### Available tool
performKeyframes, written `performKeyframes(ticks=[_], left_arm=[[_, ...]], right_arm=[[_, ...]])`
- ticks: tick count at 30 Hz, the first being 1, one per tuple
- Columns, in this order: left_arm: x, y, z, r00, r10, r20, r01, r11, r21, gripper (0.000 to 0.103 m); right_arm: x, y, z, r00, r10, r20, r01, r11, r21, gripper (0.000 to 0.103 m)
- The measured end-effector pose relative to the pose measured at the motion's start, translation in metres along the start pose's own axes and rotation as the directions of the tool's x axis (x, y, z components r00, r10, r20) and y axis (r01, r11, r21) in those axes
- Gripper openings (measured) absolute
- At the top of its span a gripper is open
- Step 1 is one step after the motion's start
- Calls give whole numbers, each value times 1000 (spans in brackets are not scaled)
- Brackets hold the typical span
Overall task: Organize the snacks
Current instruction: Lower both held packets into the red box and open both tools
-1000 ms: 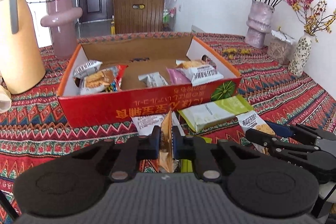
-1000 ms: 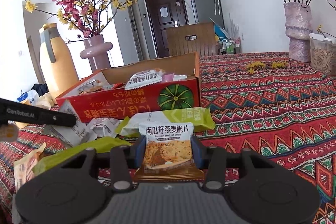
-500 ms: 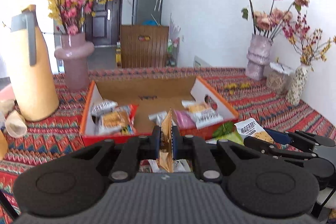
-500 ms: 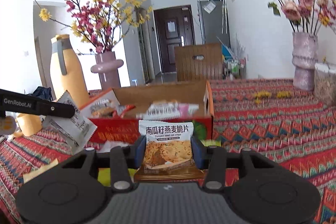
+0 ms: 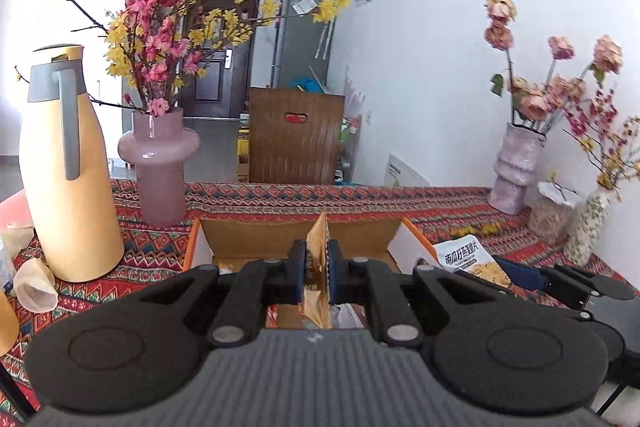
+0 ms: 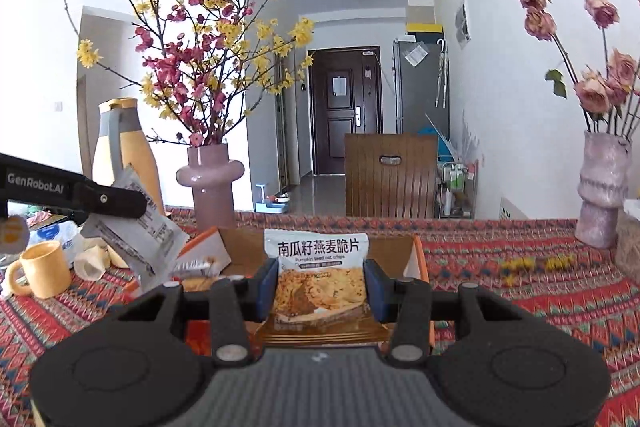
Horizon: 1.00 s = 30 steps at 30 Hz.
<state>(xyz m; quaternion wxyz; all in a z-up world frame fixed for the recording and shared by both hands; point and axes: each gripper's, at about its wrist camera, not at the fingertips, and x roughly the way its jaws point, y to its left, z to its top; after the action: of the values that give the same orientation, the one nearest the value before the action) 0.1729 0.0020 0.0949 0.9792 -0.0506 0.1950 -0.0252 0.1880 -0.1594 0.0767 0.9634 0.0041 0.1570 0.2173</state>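
Both grippers have come up off the desk [image 6: 540,291] since the earlier frame, each w/ a packet, and the box now sits low in both views, right under the fingers.

Far left: yellow jug [image 5: 66,163] and pink vase [image 5: 160,163], clear of the work.

Left gripper [image 5: 317,269] is pinched tight on a thin brown-gold packet [image 5: 318,243], held edge-on so only its seam shows; from the right wrist view its back looks silver-grey. It hangs over the near left part of the orange box [image 5: 394,243].

Right gripper [image 6: 320,285] clamps the pumpkin seed oat crisps pack [image 6: 320,267] across its width, label facing the camera, pads on both side edges. It's just near of the box's front wall.

Judging by this, both packs are lifted high to clear the rim before dropping in w/ the other snacks. Box interior is mostly hidden now.

Far right: pale vase of dried roses [image 6: 604,187] by the wall.
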Motion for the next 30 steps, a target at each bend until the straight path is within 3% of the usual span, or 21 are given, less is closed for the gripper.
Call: performKeyframes(ticks=[7,13,24,26,27,28,30], left_arm=[[39,22,3,1000,-1,-5,1,998,-66,11],[74,29,-9,1000,13,-22,-14,997,-71,11],[91,34,-25,997,45,-65,-49,997,-63,13],[89,33,-25,997,43,-57,-46,997,-56,20],[86,32,-26,998,45,-50,-48,997,-53,33],[84,32,-25,998,56,-40,-58,997,-51,52],[79,32,-26,997,75,-12,-75,996,-49,74]], right_arm=[[51,2,10,1000,-20,-20,20,1000,5,45],[88,-1,-2,998,-43,-43,44,998,33,45],[107,-9,-20,992,-66,-109,72,996,53,48],[106,-10,-20,992,-70,-108,77,995,59,63],[105,-11,-20,992,-71,-106,78,995,64,81],[103,-12,-21,992,-73,-103,80,994,69,96],[99,-13,-21,993,-72,-93,78,994,72,103]])
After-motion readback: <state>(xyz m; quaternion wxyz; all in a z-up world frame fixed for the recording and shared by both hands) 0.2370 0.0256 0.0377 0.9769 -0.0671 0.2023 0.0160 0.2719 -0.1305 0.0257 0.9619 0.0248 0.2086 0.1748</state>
